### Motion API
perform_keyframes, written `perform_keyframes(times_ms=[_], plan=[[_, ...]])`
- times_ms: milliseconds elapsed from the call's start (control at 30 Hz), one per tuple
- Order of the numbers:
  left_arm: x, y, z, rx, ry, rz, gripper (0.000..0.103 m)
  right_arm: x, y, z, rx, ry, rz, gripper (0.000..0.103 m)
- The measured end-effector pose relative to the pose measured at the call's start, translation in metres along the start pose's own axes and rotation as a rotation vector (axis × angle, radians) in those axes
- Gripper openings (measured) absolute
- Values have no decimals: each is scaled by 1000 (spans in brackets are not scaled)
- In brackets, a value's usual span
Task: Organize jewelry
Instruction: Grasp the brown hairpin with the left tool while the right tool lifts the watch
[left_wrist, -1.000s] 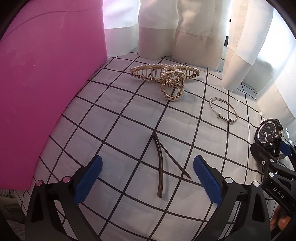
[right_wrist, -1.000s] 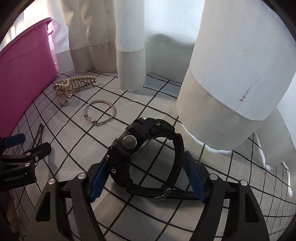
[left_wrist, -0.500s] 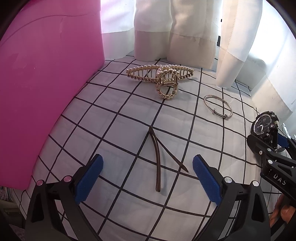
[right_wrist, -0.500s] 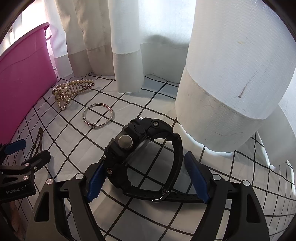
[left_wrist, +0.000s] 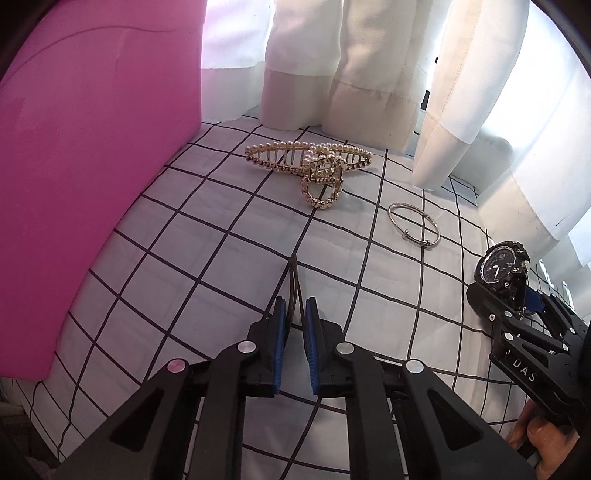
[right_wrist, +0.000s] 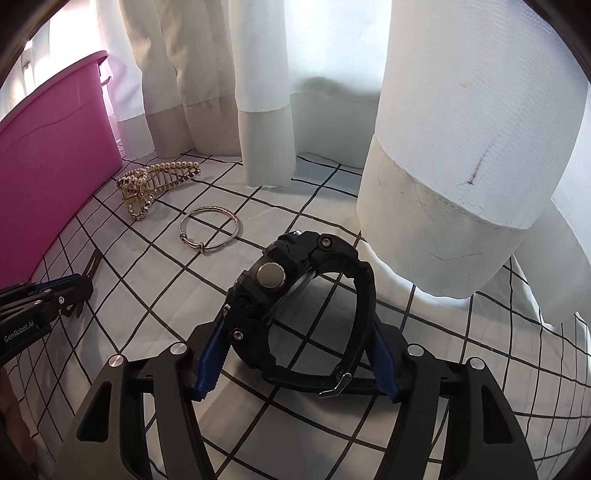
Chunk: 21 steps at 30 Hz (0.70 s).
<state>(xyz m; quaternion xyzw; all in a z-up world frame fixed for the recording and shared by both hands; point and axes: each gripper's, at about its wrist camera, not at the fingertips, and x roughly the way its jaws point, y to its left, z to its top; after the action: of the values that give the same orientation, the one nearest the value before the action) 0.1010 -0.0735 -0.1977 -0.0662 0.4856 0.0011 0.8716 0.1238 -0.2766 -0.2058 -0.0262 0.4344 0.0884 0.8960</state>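
Low in the centre of my left view, the brown hairpin (left_wrist: 293, 291) now sits pinched between my left gripper (left_wrist: 294, 325) pads: a second ago those jaws stood wide on either side of it while its two prongs lay splayed on the checked sheet (left_wrist: 207, 236), and now they are fully closed, the prongs squeezed together into one thin line running up out of the blue pads. The pin looks secured, though only its forward tip shows beyond the fingers.

At lower centre of my right view, the black watch (right_wrist: 295, 295) stands on its side inside my right gripper (right_wrist: 295, 354), whose jaws are closing around it. The left pad meets the watch case and the right pad lies against the strap near the buckle, so I judge contact is made or nearly so, yet the squeeze is not finished.

Further out, toward the upper middle of the left view, the gold pearl hair claw (left_wrist: 314, 166) and the silver bangle (left_wrist: 413, 225) lie apart from each other on the sheet, untouched. The pink bin (left_wrist: 85, 166) fills the left side, and white curtains (left_wrist: 362, 66) hang behind.

With one piece gripped and a second almost gripped, I judge the next call is lifting both toward the bin, leaving two pieces to collect.
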Motion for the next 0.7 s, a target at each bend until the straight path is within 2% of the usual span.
perform_keyframes(times_ms=[367,700], plan=[[-23,-5,-11,66,-40,13,11,-14,3,-12,39,-17,15,63],[-42,-3,-7,86,-56,12,11,-47,10,-12,68,-66,19,63]])
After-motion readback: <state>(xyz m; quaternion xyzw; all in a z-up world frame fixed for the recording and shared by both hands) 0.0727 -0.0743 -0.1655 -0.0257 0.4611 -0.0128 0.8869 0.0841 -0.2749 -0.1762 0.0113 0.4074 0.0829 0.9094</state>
